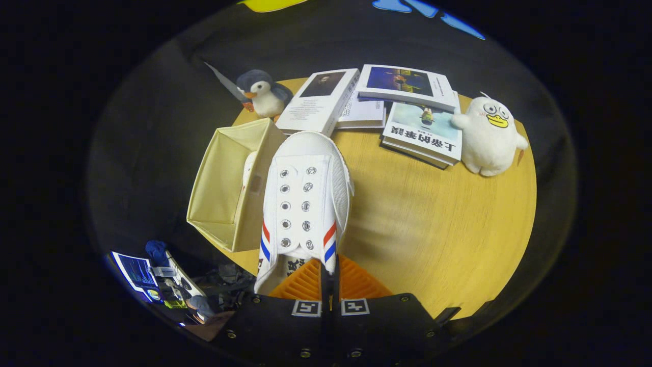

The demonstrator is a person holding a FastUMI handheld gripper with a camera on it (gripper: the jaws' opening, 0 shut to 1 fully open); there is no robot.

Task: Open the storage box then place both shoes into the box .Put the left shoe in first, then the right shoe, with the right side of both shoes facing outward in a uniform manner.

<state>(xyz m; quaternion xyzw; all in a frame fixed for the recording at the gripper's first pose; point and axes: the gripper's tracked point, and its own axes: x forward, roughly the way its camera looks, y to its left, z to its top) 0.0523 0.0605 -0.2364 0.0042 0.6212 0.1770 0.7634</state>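
Gripper (329, 278) pinching heel edge of white shoe (305, 204), fingers nearly together. Hanging toe-forward over round wooden table (433, 219), just beside open beige storage box (229, 183). Beyond: books (423, 130).

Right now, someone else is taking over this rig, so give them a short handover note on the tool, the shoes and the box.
Tool: shut on the white shoe at its heel end, toe pointing away, held above the table just right of the box.
Box: open, lying beside the held shoe, near the penguin toy and the books.
Done: box opened; something white, apparently the first shoe, shows inside against its right wall.
Left: put the held shoe in the box, right side facing outward like the other, then let go.
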